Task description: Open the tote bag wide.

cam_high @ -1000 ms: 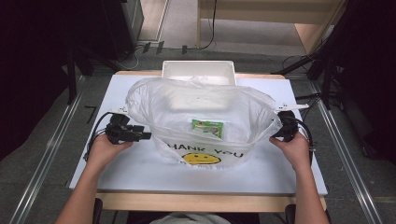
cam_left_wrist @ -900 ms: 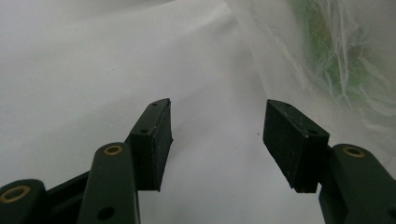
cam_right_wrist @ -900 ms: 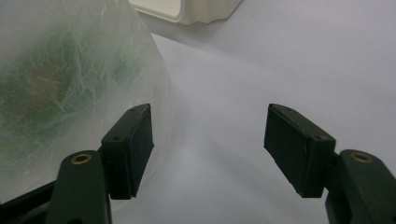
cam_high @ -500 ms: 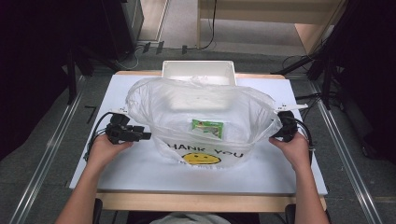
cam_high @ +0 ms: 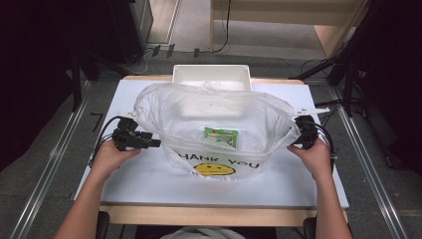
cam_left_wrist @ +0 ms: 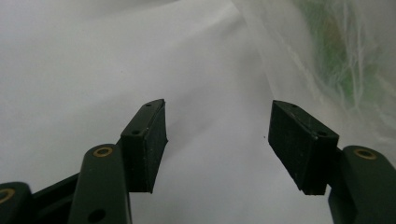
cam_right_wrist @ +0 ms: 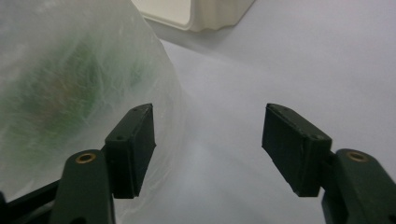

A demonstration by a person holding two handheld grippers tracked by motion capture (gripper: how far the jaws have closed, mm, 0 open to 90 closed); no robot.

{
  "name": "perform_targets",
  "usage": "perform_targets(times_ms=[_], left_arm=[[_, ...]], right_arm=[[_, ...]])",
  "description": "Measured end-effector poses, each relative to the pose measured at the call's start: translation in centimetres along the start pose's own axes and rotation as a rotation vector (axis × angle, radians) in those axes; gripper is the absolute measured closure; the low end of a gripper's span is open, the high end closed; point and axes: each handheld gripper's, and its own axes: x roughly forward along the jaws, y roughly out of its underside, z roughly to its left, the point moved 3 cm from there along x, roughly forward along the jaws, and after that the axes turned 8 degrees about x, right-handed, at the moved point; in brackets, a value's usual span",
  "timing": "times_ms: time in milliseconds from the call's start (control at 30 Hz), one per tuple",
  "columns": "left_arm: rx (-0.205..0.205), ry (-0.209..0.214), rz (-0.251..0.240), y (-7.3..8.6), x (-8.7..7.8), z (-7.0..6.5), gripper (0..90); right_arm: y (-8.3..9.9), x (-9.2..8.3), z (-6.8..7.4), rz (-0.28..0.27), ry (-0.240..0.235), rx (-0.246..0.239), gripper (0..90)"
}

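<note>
One translucent white plastic bag (cam_high: 214,124) printed with a smiley face sits mid-table (cam_high: 149,184), a green packet (cam_high: 221,135) inside it and a white plastic bin (cam_high: 210,76) behind. Both the left tongs (cam_left_wrist: 217,140) and right tongs (cam_right_wrist: 208,142) are released, flanking the bag. Judging by this, the packing looks finished; next comes gripping the bag's edges.

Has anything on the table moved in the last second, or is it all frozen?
Nothing visibly changed. The left gripper and right gripper sit open either side of the translucent white plastic bag, and the green packet lies inside it as before.
</note>
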Motion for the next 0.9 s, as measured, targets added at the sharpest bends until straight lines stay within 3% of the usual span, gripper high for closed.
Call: perform_targets(times_ms=[167, 200, 400, 467, 567, 667, 767, 900], left_arm=[[0.022, 0.016, -0.001, -1.0, -0.6, 0.1, 50.1], [0.028, 0.030, -0.011, -1.5, -1.0, 0.3, 53.0], [0.028, 0.024, -0.013, -2.9, -2.0, 0.4, 60.8], [0.038, 0.061, -0.023, -3.8, -2.8, 0.3, 63.5], [0.035, 0.070, -0.022, -4.4, -3.1, 0.3, 66.6], [0.033, 0.076, -0.008, -5.3, -3.9, 0.4, 70.5], [0.029, 0.080, -0.009, -5.8, -4.4, 0.4, 77.0], [0.061, 0.076, -0.017, -6.9, -5.5, 0.0, 84.5]], right_arm=[[-0.6, -0.5, 0.1, 0.002, -0.020, -0.009, 43.1], [-1.0, -0.7, 0.2, 0.005, -0.042, -0.008, 44.5], [-2.0, -1.6, 0.5, 0.003, -0.063, -0.027, 46.9], [-2.8, -2.4, 0.8, -0.002, -0.083, -0.037, 50.7], [-3.4, -2.9, 1.0, -0.006, -0.096, -0.045, 51.8], [-4.6, -3.8, 1.7, -0.007, -0.133, -0.048, 55.7], [-5.3, -4.3, 2.1, 0.003, -0.137, -0.064, 59.2], [-6.7, -5.3, 3.1, -0.002, -0.150, -0.090, 67.4]])
